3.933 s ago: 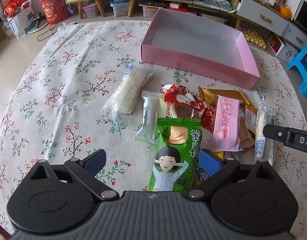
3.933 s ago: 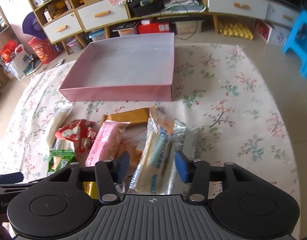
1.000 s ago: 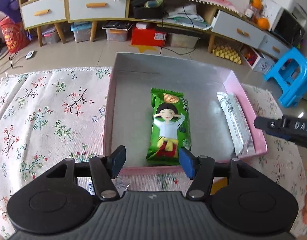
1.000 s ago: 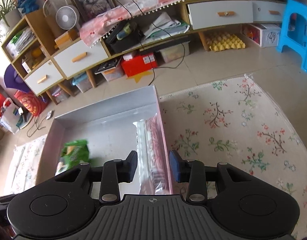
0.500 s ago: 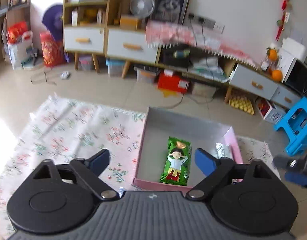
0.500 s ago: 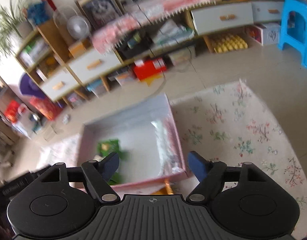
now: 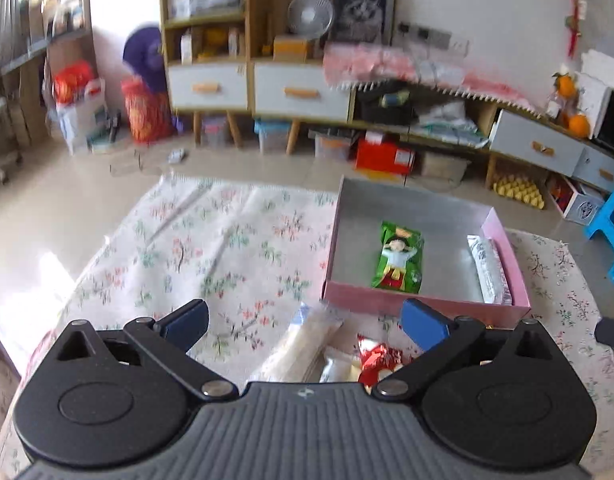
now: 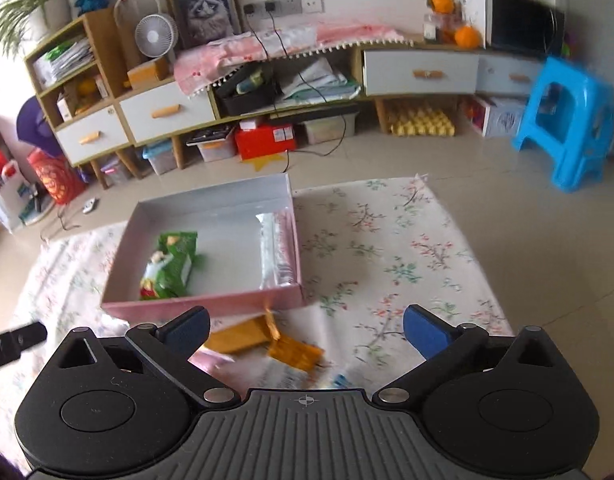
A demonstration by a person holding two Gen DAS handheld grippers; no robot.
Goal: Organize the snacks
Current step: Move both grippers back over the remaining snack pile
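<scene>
With your left claw (image 7: 303,322) and right claw (image 8: 305,326) both opening wide and empty, take the light, crinkly, slippery snack packets (image 7: 331,350) lying before the pink box (image 7: 423,307) across their middles, gently.
</scene>
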